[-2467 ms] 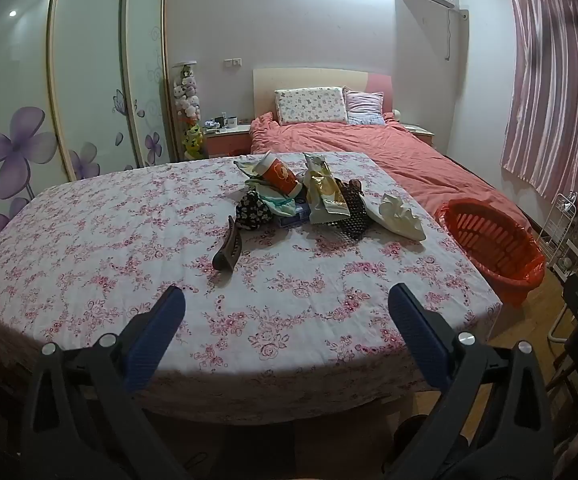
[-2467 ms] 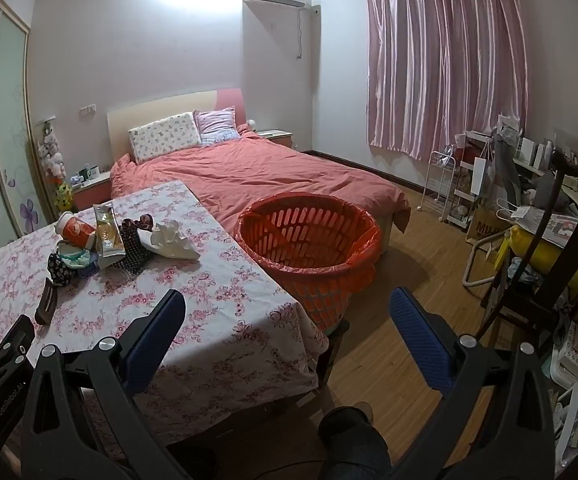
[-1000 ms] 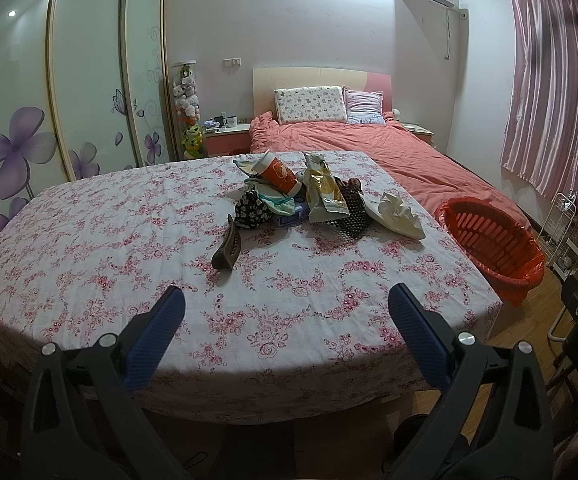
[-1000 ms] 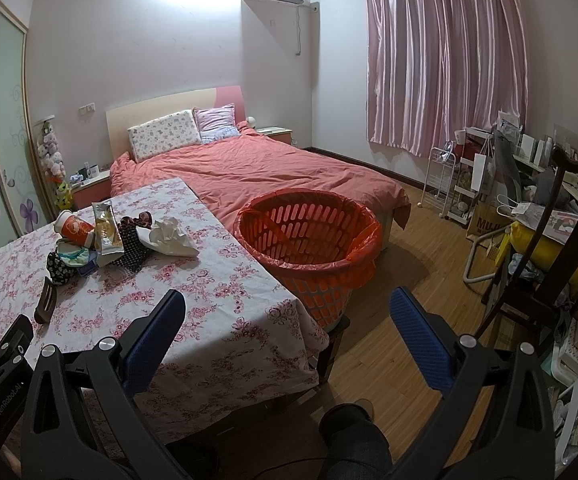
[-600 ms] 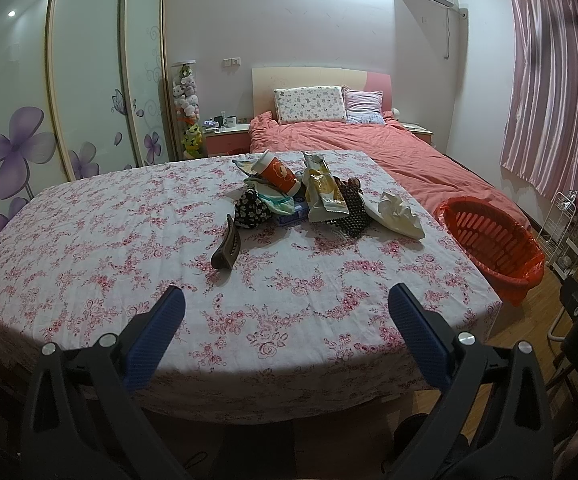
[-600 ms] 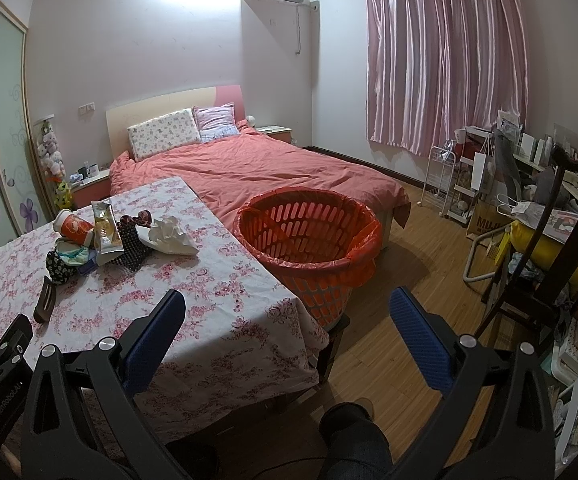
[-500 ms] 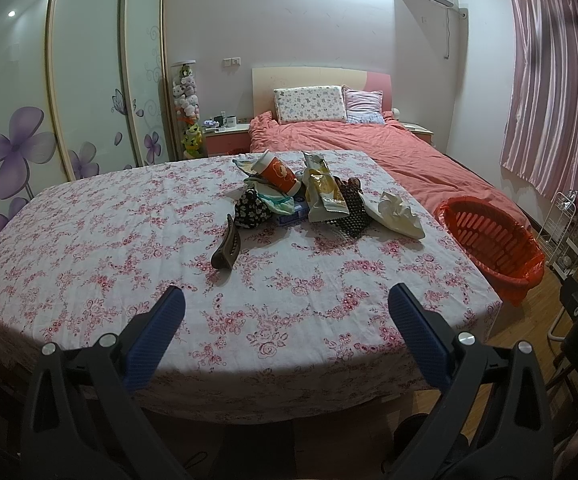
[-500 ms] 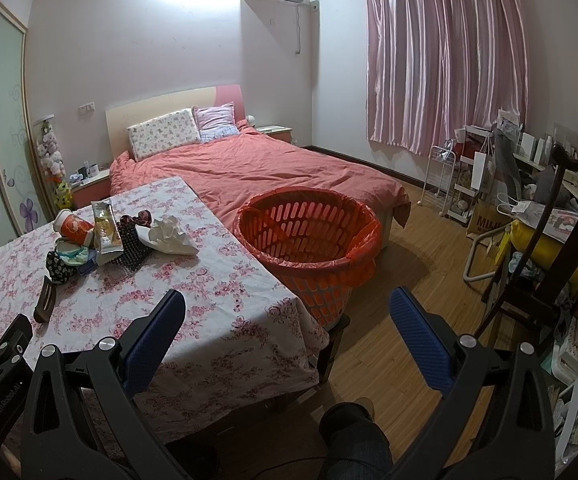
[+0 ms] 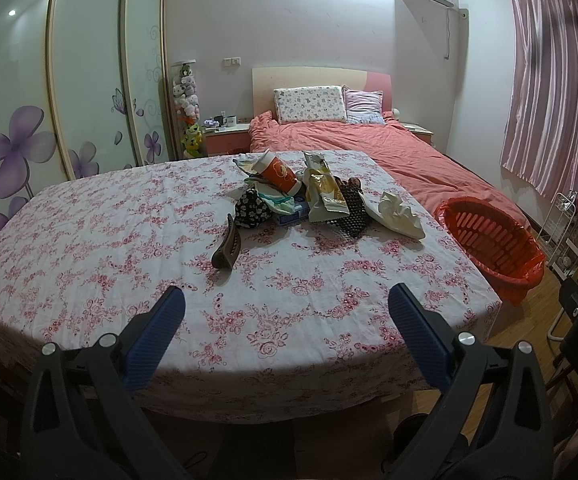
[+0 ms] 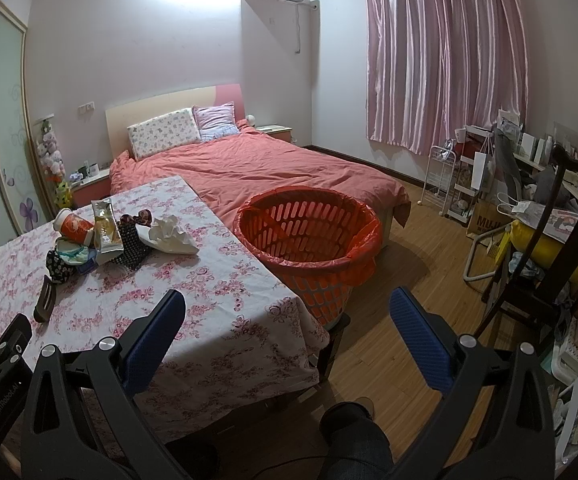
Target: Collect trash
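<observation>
Very little is changing across these last seconds: both views are creeping forward only a touch, the pile sitting slightly nearer in each than it did a couple of seconds ago, and nothing on the tabletop [image 9: 101, 240] is being disturbed. The left gripper [image 9: 285, 304] is hovering over the near edge with its jaws spread wide and holding nothing; the right gripper [image 10: 287, 306] is doing the same at the tabletop's corner, jaws wide apart and empty. The trash pile [image 9: 305, 196] is lying well ahead of the left jaws and slightly to their right: a red paper cup [image 9: 277, 174] on its side, a gold snack wrapper [image 9: 323, 192], a crumpled white tissue [image 9: 399, 216] at the pile's right end, and a dark hair clip [image 9: 225, 249] lying apart, nearest the jaws. The orange basket [image 10: 309, 236] is standing on the floor just ahead of the right jaws, against the tabletop's edge. By my judgement the collecting is only beginning, since no piece is in the basket as far as its visible inside shows, and a long reach forward is what the first pick is calling for.
</observation>
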`<state>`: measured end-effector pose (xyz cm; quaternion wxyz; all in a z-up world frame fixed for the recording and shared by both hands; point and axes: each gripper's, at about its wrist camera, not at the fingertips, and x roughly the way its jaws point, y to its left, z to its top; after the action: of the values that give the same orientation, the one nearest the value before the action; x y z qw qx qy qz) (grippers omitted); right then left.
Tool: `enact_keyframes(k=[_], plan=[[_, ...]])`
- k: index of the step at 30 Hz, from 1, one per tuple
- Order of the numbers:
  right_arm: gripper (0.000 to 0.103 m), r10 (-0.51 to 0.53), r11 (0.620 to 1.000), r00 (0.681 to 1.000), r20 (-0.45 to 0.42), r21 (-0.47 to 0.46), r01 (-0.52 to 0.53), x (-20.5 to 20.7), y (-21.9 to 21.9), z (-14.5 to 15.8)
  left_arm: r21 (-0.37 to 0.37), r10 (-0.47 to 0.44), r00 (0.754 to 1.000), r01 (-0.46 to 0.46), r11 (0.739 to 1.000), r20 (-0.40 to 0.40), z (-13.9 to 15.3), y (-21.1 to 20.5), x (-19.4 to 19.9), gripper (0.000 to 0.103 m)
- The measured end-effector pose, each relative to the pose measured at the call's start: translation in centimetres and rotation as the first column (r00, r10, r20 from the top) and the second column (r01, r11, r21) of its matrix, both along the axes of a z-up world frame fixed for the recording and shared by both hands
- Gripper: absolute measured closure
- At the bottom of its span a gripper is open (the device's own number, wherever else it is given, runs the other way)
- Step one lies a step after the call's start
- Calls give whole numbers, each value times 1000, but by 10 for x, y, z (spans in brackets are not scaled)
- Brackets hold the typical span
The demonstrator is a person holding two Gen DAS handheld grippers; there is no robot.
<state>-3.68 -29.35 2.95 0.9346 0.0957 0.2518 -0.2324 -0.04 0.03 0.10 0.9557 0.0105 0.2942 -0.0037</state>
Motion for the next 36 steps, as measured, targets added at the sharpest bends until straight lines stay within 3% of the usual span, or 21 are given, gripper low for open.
enact_keyframes(k=[18,30,36], plan=[[2,38,999,999,-14,14,-37,7,-2,-14,-8,10,1000,-10,1000,-20,-7,10,14,4],[2,112,992,989,-102,61,-106,52,2,-36,-110,119,984,-134,985,-136,-37,96,98,4],[2,192,976,971,-142,134,-173,92,-3,-45,-61,93,980,-105,993,-173,-53,104,139,16]])
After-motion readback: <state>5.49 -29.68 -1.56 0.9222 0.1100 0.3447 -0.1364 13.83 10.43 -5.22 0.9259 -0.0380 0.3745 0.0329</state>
